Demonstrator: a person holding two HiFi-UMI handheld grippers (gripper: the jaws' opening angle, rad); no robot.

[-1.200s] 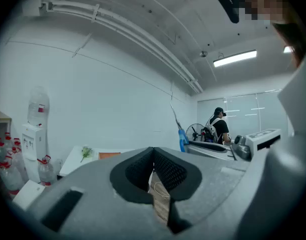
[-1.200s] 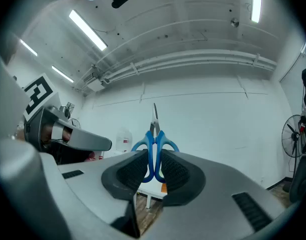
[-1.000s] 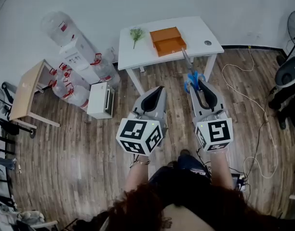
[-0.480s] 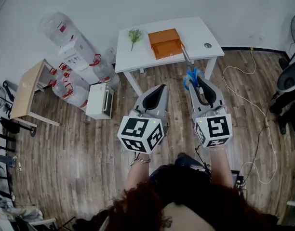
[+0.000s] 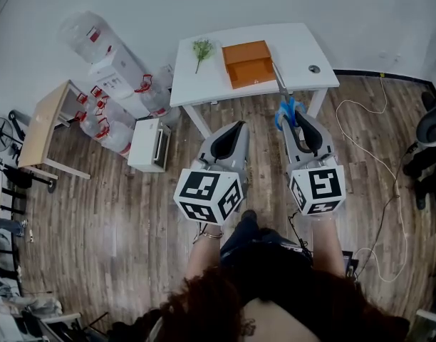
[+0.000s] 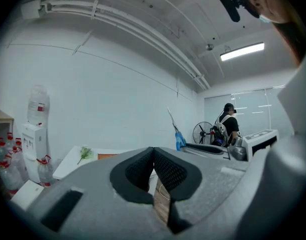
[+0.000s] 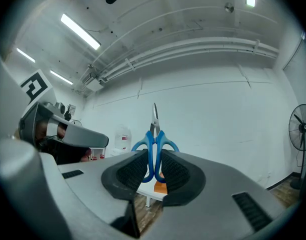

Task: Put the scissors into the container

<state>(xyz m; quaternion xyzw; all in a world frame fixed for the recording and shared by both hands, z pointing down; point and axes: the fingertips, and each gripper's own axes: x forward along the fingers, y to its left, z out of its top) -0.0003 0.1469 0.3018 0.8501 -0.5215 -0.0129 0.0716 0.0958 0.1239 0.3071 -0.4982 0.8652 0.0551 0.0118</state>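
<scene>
The right gripper (image 7: 154,173) was clamped on the blue plastic handles of the scissors (image 7: 154,134), whose steel blades pointed toward the white table (image 5: 204,80). The left gripper (image 6: 154,165) had its ribbed black pads pressed together, with nothing between them. Both grippers hung off the table's front edge, over plank flooring. At the table's middle sat the rectangular orange container (image 5: 248,63), and a green sprig (image 5: 201,48) lay toward its left end.

Bare tabletop (image 5: 293,45) lies right of the orange container (image 5: 248,63); a green sprig (image 5: 201,49) lies left.
</scene>
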